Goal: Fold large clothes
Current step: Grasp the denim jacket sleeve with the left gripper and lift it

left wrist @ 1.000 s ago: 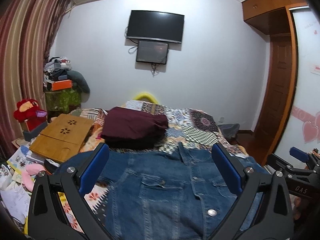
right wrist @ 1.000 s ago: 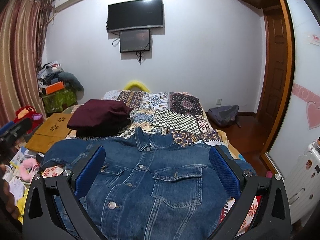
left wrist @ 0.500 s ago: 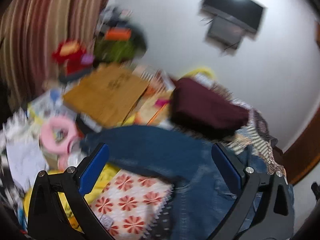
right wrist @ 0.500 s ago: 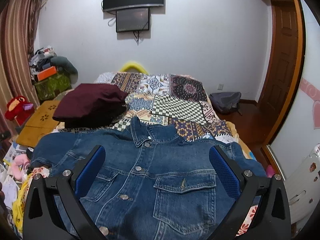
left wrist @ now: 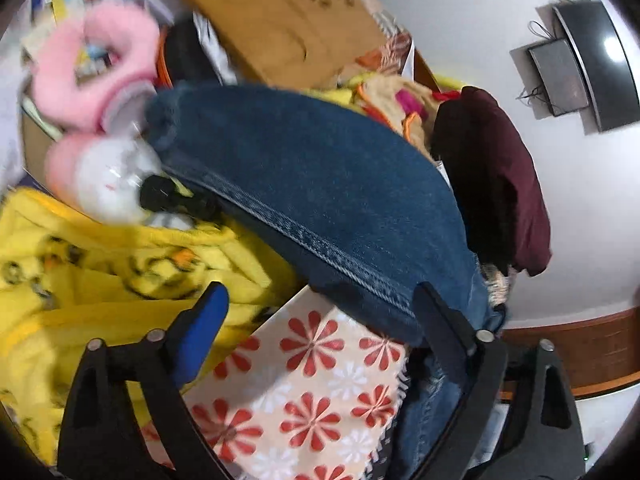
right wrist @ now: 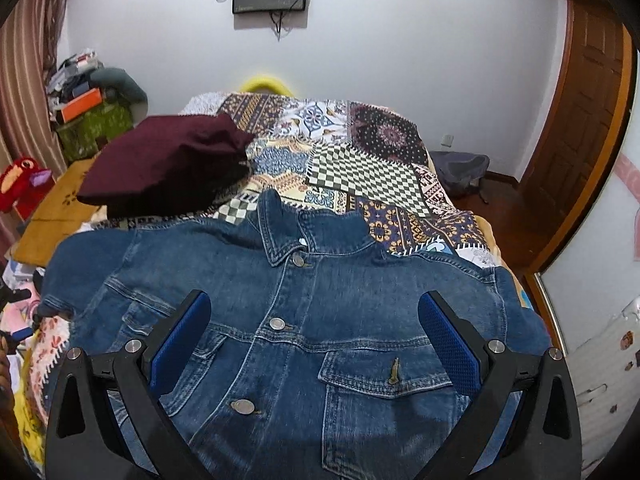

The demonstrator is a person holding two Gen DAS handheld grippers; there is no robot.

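A blue denim jacket (right wrist: 320, 320) lies face up and buttoned on the patchwork bed cover (right wrist: 360, 160), collar toward the far wall. My right gripper (right wrist: 314, 328) is open and empty, hovering over the jacket's chest. In the tilted left wrist view, the jacket's left sleeve (left wrist: 320, 200) hangs over the bed's left edge. My left gripper (left wrist: 320, 312) is open and empty, its right finger close beside the sleeve, near the seam.
A folded maroon garment (right wrist: 168, 164) sits on the bed's far left. A yellow blanket (left wrist: 100, 280), a floral cloth (left wrist: 312, 392), a pink plush toy (left wrist: 92, 80) and a wooden lap desk (left wrist: 272, 12) crowd the left side. A door (right wrist: 580, 100) stands at the right.
My left gripper swung left and down toward the jacket's left sleeve, tilting its view. My right gripper moved lower and closer over the jacket's chest.
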